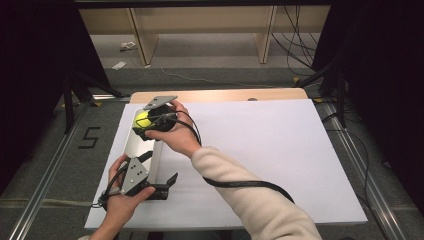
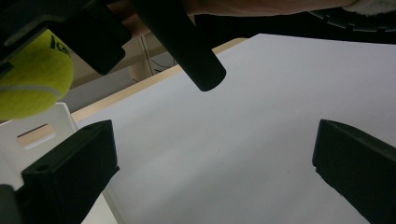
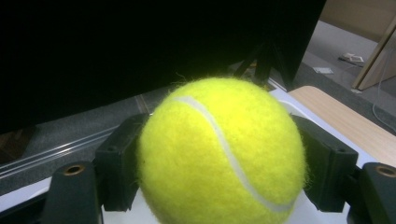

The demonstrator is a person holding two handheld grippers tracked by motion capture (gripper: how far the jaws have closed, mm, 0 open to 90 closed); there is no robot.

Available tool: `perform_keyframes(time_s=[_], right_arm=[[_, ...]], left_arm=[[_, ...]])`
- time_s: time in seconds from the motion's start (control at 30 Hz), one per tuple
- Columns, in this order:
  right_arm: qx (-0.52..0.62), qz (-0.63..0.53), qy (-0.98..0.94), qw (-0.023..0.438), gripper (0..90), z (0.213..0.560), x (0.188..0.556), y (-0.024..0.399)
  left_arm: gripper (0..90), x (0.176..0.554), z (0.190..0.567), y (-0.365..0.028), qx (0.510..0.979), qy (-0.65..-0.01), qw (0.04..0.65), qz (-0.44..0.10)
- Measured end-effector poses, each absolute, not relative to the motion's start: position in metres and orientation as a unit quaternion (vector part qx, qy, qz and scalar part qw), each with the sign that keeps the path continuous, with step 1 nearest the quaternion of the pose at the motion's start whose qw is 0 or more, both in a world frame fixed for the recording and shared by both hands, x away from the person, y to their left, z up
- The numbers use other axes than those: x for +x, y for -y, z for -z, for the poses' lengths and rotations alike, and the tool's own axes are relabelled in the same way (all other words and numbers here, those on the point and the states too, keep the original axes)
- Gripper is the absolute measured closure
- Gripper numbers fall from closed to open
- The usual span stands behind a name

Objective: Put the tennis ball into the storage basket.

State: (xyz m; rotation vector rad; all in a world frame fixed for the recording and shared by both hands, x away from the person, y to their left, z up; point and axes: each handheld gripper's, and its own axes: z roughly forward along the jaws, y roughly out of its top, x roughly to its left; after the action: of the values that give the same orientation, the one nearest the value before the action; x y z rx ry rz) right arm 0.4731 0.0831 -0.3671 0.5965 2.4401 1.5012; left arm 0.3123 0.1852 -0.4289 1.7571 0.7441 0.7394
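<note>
Your right gripper [image 1: 146, 125] has its fingers clamped on the ball [image 1: 142, 119], above the tray's [image 1: 131, 145] far end, left bench [image 1: 260, 150] edge. Left gripper [image 1: 157, 172] fingers wide open w/ nothing between, near end; open bench to the right.

I log a white sheet [image 1: 260, 150] covering the wooden surface [image 1: 225, 95]; beyond, cables [image 1: 295, 47] and a shelf frame [image 1: 200, 20] on grey floor [image 1: 210, 67].
</note>
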Motion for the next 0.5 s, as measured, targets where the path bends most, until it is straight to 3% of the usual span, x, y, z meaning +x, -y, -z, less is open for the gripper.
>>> perform_keyframes(time_s=[0.5], right_arm=[[0.202, -0.510, -0.830, 0.100, 26.9, 0.3695, 0.4727, -0.0903]], left_arm=[[0.0, 0.3122, 0.4287, -0.1854, 0.733, -0.311, 0.521, -0.309]])
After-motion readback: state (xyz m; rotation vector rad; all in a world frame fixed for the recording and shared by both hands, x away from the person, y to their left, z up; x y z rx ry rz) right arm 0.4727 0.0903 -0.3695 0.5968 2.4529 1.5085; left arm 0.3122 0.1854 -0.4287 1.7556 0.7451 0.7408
